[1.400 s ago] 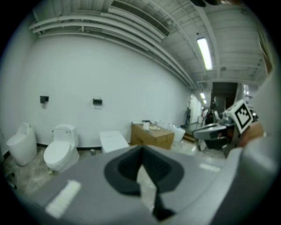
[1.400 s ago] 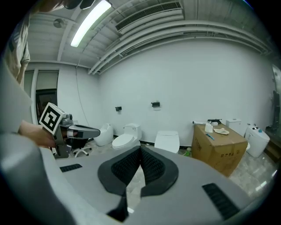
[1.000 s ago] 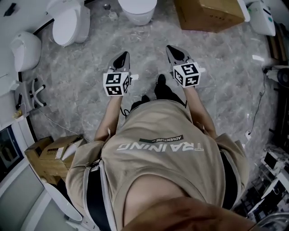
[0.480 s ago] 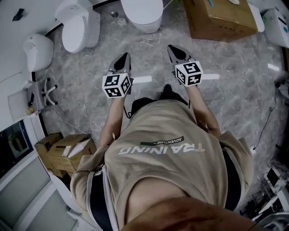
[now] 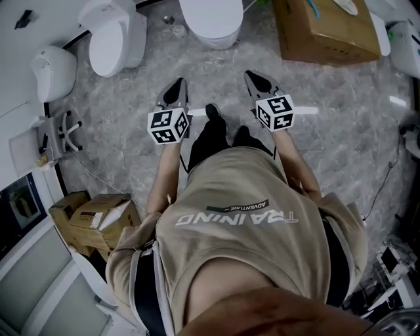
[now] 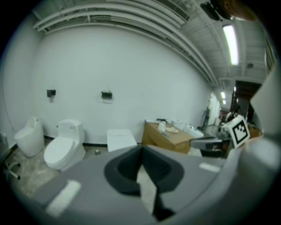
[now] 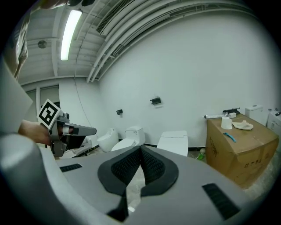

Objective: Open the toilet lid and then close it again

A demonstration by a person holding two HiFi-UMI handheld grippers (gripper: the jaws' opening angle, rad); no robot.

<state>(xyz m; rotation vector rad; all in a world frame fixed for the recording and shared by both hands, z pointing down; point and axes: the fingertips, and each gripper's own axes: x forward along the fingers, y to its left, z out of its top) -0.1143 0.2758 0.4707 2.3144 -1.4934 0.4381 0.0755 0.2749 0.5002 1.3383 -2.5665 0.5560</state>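
beige shirt (image 5: 243, 216) printed "training" and, smaller, "adventure", upside down at the frame's centre, over a grey marbled floor (image 5: 341, 111).
the left tongs (image 5: 176, 88) and right tongs (image 5: 257, 80) hang side by side in mid-air, each with its jaws pressed together at the tips, nothing between them, touching nothing. at the top centre of the head view stands the white toilet (image 5: 211, 20), its lid (image 6: 120, 139) down; a second toilet (image 5: 111, 36) sits upper left, a cardboard box (image 5: 325, 29) upper right.
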